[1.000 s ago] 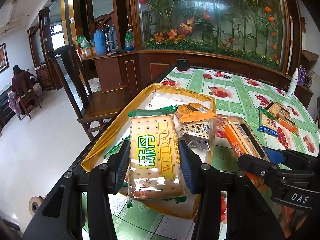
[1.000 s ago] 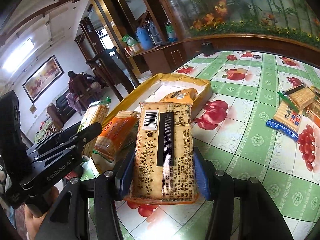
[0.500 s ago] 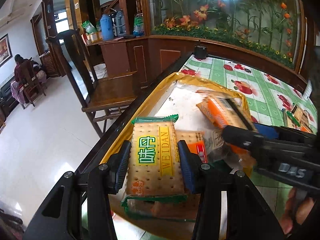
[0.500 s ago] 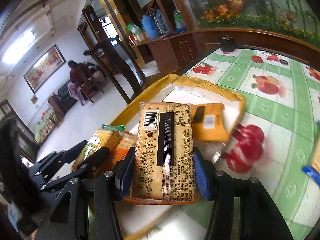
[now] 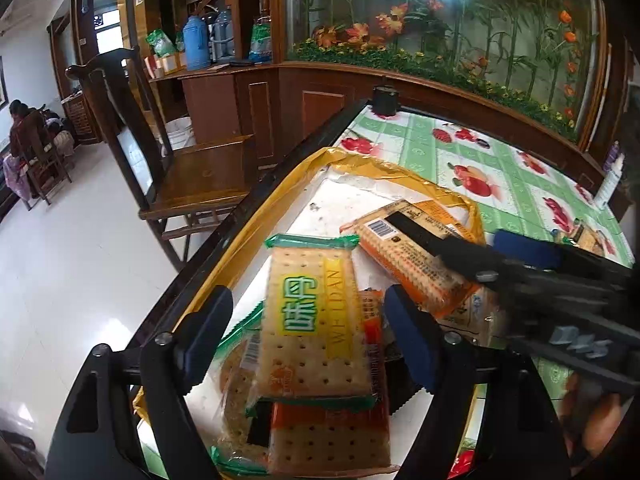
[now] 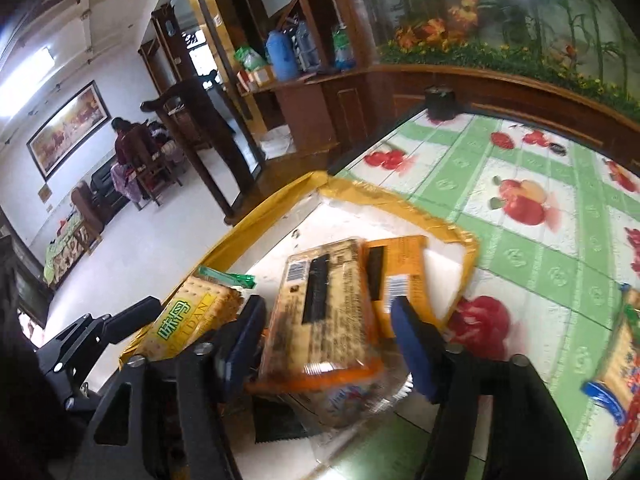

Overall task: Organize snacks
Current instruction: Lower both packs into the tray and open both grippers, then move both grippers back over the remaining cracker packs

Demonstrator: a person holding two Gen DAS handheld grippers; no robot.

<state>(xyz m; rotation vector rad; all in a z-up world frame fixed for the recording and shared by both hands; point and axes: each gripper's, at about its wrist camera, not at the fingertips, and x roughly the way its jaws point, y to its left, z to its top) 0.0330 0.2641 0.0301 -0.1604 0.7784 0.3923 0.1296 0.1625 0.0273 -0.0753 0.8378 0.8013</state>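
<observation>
So the counter (image 5: 472, 156) has a green-and-white checked cloth printed with red fruit, and at its near-left corner sits a shallow white tray with a yellow-taped rim (image 5: 400, 170), pretty full of snack packs already. Behind the counter there's a dark wood cabinet with a big glass panel of fake flowers (image 5: 460, 20), a wooden chair (image 5: 192, 172) pulled up on the left, shiny white floor, and a person sitting way back in the room (image 6: 122, 140) under a framed painting. Both tongs are angled down over the tray from the near side. The left tongs (image 5: 308, 340) are opening, blue pads clear of the green-edged WEIDAN cracker pack (image 5: 316, 320), which lies between them on top of other packs in the tray. The right tongs (image 6: 328, 340) are opening too, and the orange-edged cracker pack (image 6: 324, 312) with its barcode side up sits between the pads, looks loose and a bit blurred, resting on the pile next to a flat orange packet (image 6: 396, 276). More biscuit packs lie out on the cloth to the right (image 6: 620, 364), well away from the tray.
</observation>
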